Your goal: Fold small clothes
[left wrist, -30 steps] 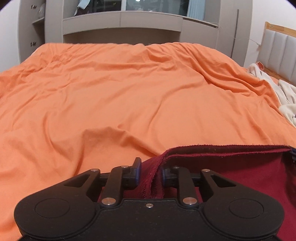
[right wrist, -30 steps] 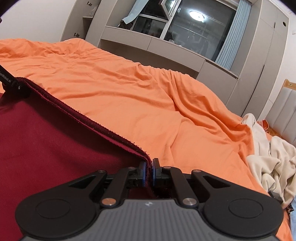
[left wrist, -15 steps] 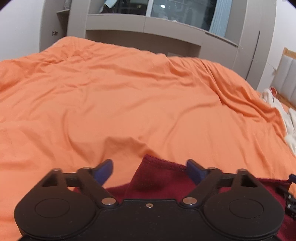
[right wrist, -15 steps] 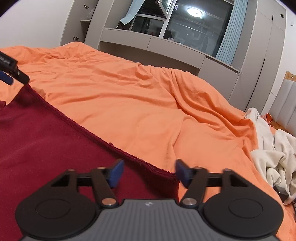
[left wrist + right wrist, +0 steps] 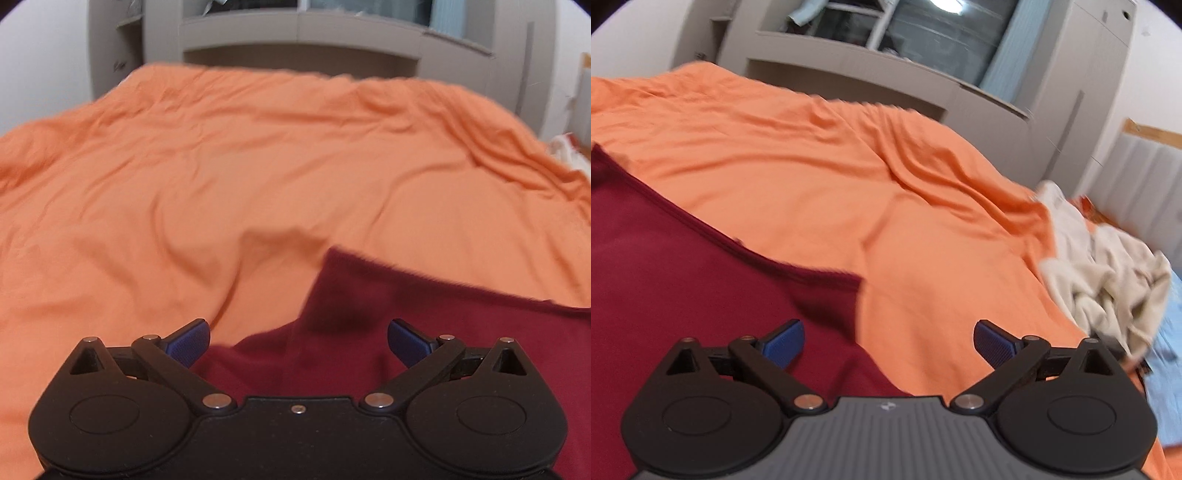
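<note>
At the near edge, left gripper [image 5: 298, 341]: jaws spread wide after just opening, blue pads clear of the cloth; a corner of the dark red garment [image 5: 424, 332] lies below and between them, untouched.
At the near edge, right gripper [image 5: 889, 341]: jaws likewise wide, just opened, gripping nothing; the garment's far hem corner [image 5: 846, 280] lies under the left pad's side, bare sheet under the right.
Garment: dark red, spread on the orange bed sheet [image 5: 258, 166], mostly flat, its hem running away to the left in the right wrist view; one corner in the left wrist view shows a raised flap or crease.
Step in hand: by my reading, the release at the end of a lay-out or a fold, both corners let go onto the bed.
Next move: probably draw both grippers clear without snagging the hem, then choose fresh grasp points on an edge to bring it over; the raised corner may need smoothing first.
Further right: a rumpled cream garment [image 5: 1108, 266] heaped on the bed, well apart from the red one, likely waiting its turn.
Far: grey cabinets [image 5: 997, 88] and a window behind the bed.
</note>
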The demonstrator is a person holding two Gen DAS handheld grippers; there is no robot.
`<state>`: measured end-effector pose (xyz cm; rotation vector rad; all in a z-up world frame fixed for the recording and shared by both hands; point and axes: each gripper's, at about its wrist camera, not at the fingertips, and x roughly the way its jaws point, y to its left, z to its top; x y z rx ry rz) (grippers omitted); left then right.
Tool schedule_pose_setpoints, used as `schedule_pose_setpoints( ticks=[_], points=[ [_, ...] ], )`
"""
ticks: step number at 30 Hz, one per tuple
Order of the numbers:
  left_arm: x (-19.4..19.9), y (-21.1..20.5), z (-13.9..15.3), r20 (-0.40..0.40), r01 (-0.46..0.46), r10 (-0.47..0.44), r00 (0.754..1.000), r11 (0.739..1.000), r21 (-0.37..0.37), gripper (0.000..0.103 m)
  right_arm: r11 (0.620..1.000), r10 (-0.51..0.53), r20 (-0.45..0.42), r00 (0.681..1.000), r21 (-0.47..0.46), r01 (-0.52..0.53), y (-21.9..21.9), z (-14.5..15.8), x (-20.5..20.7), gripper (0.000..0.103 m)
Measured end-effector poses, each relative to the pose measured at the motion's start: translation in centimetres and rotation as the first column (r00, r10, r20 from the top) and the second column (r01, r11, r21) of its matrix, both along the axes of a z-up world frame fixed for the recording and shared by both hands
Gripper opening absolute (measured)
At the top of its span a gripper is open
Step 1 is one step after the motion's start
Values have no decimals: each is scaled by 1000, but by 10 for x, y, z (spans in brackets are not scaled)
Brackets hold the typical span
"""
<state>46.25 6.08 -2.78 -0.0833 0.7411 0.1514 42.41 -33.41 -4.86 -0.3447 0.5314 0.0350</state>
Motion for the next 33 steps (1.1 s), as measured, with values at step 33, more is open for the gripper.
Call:
schedule_pose_setpoints(
  ticks=[33],
  points=[
    [-141,-6,47,111,-14,25,994,995,-95,102,990,141,-40,989,-1,-141,3,29,-145,103]
  ],
)
